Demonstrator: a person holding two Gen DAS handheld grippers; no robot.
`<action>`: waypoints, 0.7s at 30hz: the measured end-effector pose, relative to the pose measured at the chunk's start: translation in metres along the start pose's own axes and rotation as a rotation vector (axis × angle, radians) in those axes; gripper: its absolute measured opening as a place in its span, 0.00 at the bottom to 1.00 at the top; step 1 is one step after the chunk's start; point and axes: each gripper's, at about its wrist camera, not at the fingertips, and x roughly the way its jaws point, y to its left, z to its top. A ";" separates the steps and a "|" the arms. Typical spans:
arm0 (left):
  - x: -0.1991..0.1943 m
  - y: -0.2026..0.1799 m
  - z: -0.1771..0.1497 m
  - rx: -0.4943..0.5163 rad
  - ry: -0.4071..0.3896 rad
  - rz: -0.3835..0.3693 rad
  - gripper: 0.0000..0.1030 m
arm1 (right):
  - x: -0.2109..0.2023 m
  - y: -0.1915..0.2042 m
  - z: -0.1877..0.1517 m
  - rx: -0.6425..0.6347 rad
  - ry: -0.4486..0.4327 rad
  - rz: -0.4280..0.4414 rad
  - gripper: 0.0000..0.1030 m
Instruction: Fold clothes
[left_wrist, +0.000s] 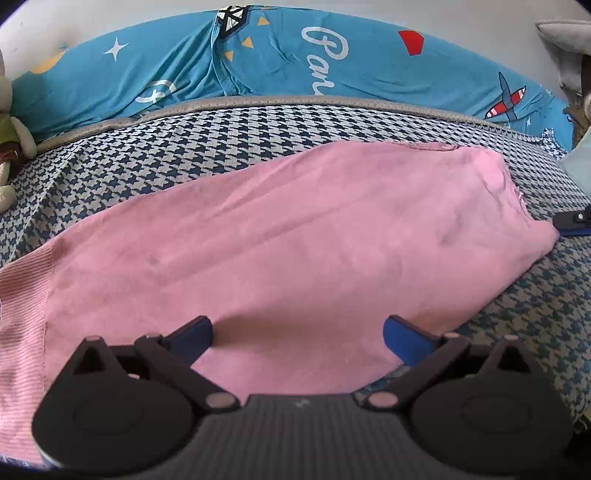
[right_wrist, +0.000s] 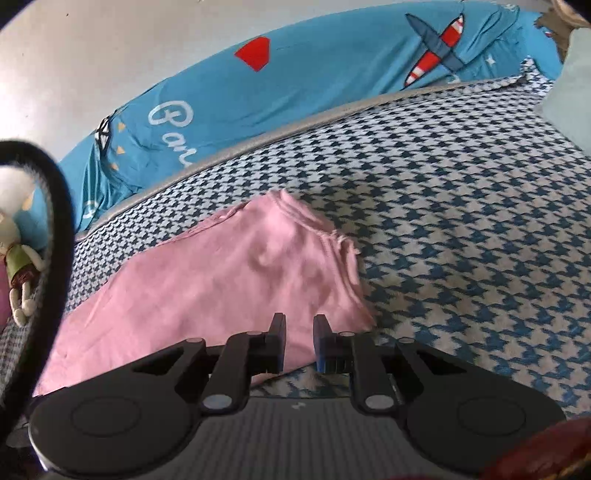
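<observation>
At the far left a small stuffed toy (left_wrist: 9, 122) sits slumped against the blue printed sheet (left_wrist: 280, 62) – one toy, one sheet, bunched along the far edge of the houndstooth cover (left_wrist: 221, 129). On that cover lies the one garment in play, a pink garment (left_wrist: 277, 236), spread flat and stretched across the bed with its ribbed hem at the left and its corner running out to the right.

The left gripper (left_wrist: 297, 338) hangs low over the near edge of the pink cloth with its jaws spread wide; nothing sits between them, only the fabric below. Further right, the right gripper (right_wrist: 299, 341) stands over the garment's right-hand corner, jaws drawn close but with a clear gap, and pink cloth shows through that gap. I cannot tell whether it lies between the pads or merely underneath them – I see no pinched fold.

By my reckoning the fold is in an early stage: the garment is laid out and smoothed, and the two tongs are placing themselves for a pick. The next move likely calls for each to nip an edge, near edge on the left and corner on the right, lifting together so the cloth carries over evenly and does not drag or bunch
</observation>
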 end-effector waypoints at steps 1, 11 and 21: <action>0.000 -0.001 0.000 0.002 0.000 -0.002 1.00 | 0.003 -0.001 0.002 0.003 0.014 0.005 0.16; 0.005 -0.013 -0.004 0.060 0.020 0.034 1.00 | 0.021 0.010 -0.010 -0.149 0.116 -0.180 0.21; -0.004 -0.013 -0.009 0.063 0.016 0.038 1.00 | -0.004 0.035 -0.016 -0.215 0.020 -0.145 0.30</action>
